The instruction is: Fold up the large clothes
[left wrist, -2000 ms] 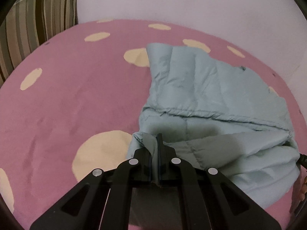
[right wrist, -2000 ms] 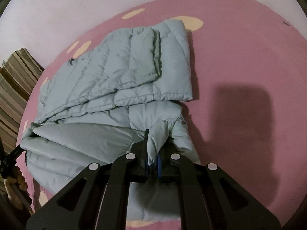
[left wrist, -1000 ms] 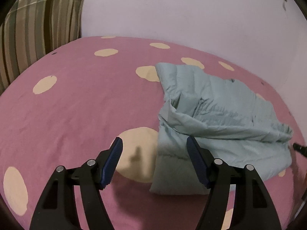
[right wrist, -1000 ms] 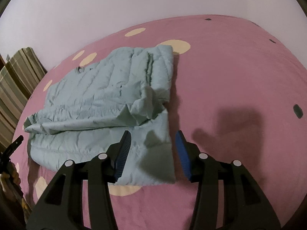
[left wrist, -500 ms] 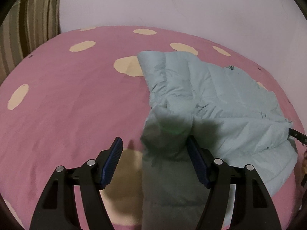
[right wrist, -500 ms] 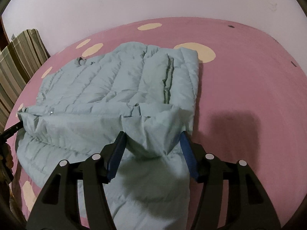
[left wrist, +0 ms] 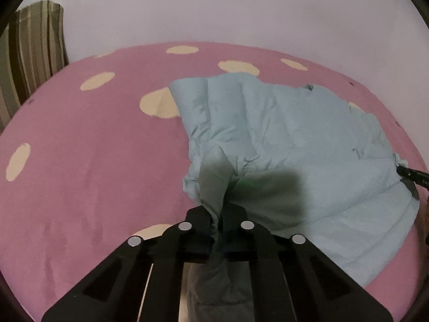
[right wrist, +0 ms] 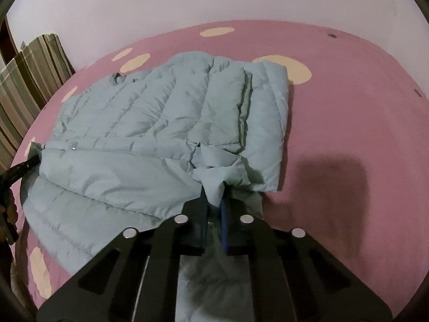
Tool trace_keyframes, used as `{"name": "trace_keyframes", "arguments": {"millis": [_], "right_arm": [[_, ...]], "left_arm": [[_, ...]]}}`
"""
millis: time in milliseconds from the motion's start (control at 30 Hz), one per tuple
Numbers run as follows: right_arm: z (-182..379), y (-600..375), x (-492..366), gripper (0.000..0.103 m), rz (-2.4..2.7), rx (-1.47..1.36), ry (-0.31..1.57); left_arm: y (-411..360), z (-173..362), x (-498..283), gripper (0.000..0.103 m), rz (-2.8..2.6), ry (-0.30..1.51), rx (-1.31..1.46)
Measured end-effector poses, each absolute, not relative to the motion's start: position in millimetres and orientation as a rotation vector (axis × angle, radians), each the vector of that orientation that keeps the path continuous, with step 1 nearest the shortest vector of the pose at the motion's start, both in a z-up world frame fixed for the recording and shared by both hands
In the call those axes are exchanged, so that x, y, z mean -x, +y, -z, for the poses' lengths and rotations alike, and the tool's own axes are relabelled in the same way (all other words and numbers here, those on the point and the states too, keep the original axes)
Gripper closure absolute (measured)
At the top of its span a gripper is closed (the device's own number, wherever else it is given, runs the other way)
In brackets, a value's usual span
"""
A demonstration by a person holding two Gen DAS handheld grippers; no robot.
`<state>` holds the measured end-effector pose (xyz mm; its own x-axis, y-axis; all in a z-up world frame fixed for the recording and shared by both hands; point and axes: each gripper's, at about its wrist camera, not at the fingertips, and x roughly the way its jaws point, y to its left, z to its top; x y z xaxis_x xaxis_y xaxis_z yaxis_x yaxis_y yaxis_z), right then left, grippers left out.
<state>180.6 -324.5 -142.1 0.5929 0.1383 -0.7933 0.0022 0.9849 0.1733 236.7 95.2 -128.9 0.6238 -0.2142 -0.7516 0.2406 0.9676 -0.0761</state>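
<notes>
1. While the pale blue puffer jacket (right wrist: 161, 123) lies partly folded on the pink spotted bed (right wrist: 348, 107), the left tool (left wrist: 218, 222) pinches a bunched corner of it, jaws pressed together on fabric.
2. The right tool (right wrist: 214, 214) likewise grips the near hem, pulled up into a peak.
3. The jacket's far edge ends just short of the white wall (left wrist: 241, 8); its right edge lies straight over a cream spot (right wrist: 297, 69).
4. Bare bed stretches wide to the left tool's left and the right tool's right.
5. A striped cushion (right wrist: 29, 80) stands at the bed's left edge.
6. Half a second ago both tools were spread over the hem; now both are clamped on it.
</notes>
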Motion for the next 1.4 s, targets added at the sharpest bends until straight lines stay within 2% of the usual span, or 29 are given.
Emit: {"name": "trace_keyframes", "arguments": {"millis": [367, 733, 933, 1100, 1400], "right_arm": [[81, -327, -150, 0.099, -0.065, -0.158, 0.753], [37, -328, -247, 0.100, -0.024, -0.147, 0.666], [55, -333, -312, 0.099, -0.007, -0.165, 0.719], [100, -332, -356, 0.099, 0.022, -0.149, 0.814], [168, -328, -386, 0.098, 0.064, -0.117, 0.932]], "left_arm": [[87, 63, -213, 0.100, 0.203, 0.684, -0.063], [63, 26, -314, 0.100, 0.098, 0.629, -0.118], [49, 50, -376, 0.100, 0.030, 0.683, -0.157], [42, 93, -416, 0.100, -0.019, 0.767, -0.187], [35, 156, -443, 0.100, -0.094, 0.856, -0.241]]}}
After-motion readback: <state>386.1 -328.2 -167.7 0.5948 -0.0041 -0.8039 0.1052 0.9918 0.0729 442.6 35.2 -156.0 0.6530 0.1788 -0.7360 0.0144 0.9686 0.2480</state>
